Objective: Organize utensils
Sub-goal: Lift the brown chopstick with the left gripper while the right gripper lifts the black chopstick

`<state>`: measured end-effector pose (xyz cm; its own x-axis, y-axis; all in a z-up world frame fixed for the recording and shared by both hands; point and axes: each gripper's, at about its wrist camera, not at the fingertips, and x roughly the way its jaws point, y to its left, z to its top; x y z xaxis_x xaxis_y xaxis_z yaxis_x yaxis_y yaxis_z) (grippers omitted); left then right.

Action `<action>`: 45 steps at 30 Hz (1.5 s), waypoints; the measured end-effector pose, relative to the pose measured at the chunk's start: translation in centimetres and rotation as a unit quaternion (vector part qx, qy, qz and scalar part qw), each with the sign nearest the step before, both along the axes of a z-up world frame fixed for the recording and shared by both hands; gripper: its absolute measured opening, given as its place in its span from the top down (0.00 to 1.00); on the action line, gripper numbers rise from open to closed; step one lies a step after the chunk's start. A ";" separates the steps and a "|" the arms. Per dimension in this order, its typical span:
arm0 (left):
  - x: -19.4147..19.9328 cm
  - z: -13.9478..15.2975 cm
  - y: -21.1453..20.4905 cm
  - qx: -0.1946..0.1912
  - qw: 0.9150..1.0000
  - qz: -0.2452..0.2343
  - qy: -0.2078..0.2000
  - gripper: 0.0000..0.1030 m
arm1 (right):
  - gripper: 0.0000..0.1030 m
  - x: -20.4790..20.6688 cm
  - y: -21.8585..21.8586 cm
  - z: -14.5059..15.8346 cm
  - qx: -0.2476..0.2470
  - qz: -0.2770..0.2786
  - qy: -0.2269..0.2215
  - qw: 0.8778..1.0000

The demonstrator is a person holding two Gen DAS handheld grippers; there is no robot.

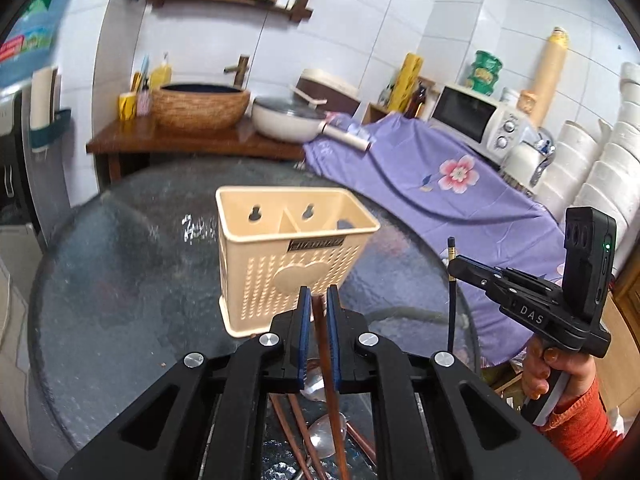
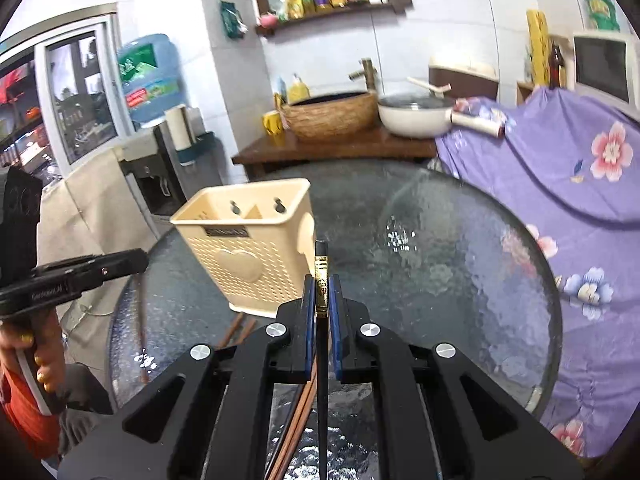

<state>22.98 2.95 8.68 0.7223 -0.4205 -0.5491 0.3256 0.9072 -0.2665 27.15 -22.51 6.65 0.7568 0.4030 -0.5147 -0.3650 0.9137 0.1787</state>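
A cream plastic utensil holder (image 1: 288,256) with two compartments stands upright on the round glass table (image 1: 120,280); it also shows in the right wrist view (image 2: 248,248). My left gripper (image 1: 319,300) is shut on a brown wooden chopstick (image 1: 326,360), held just in front of the holder. My right gripper (image 2: 320,292) is shut on a black chopstick with a gold band (image 2: 321,280), held upright to the right of the holder. The right gripper (image 1: 460,266) and its black chopstick (image 1: 452,300) also show in the left wrist view. More brown chopsticks (image 1: 304,432) and metal spoons (image 1: 324,436) lie on the table below my left gripper.
A purple flowered cloth (image 1: 440,184) covers the surface right of the table. Behind are a wooden counter (image 1: 192,140) with a woven basin (image 1: 200,106) and a white pan (image 1: 288,118), and a microwave (image 1: 476,120). A water dispenser (image 2: 160,152) stands at the left.
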 end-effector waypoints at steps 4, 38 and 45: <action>-0.8 0.8 -0.4 0.013 1.000 -0.005 -0.011 0.93 | 0.93 -1.1 -0.3 1.2 -0.004 0.006 -0.013 1.000; 7.0 -13.5 1.4 0.013 0.972 0.066 0.223 0.86 | 0.93 -0.2 0.6 -0.5 -0.017 0.008 0.005 1.000; 6.0 -10.9 2.0 -0.007 0.980 0.066 0.186 0.90 | 0.93 -0.2 0.5 -0.1 -0.013 0.009 -0.002 1.000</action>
<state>28.95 4.96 -2.17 0.5218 -0.3454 -0.7800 0.0833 0.9306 -0.3564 26.96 -21.98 6.55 0.7512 0.4034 -0.5225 -0.3822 0.9112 0.1539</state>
